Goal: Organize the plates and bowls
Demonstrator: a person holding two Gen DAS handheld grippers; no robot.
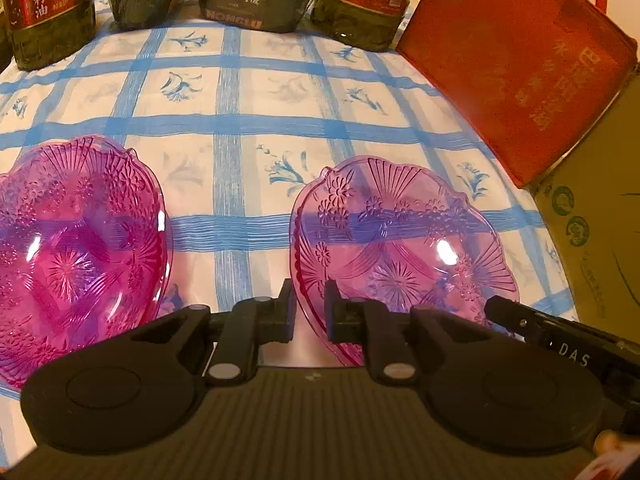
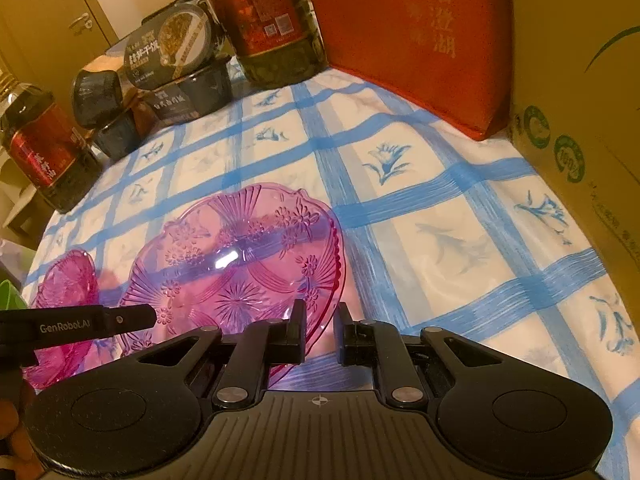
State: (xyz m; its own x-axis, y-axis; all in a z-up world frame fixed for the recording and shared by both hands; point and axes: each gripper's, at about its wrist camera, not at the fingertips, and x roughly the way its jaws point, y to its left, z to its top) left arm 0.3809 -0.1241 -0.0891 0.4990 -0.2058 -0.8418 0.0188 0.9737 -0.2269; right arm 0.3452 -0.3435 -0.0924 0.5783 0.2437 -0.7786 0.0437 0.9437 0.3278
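Observation:
A pink see-through patterned plate [image 1: 404,248] lies on the blue-checked tablecloth. My left gripper [image 1: 309,304] stands with its jaws either side of the plate's left rim, a narrow gap between them. In the right wrist view the same plate [image 2: 240,256] has its right rim between the jaws of my right gripper [image 2: 321,322]. A second pink dish [image 1: 76,248] sits to the left, also seen in the right wrist view [image 2: 64,292]. The right gripper's finger [image 1: 516,316] shows at the plate's right edge.
Oil bottles [image 1: 48,8] and dark food boxes [image 1: 256,0] line the far edge. A red bag [image 1: 516,68] and a cardboard box [image 1: 592,232] stand along the right. The tablecloth [image 1: 240,120] is bare beyond the plates.

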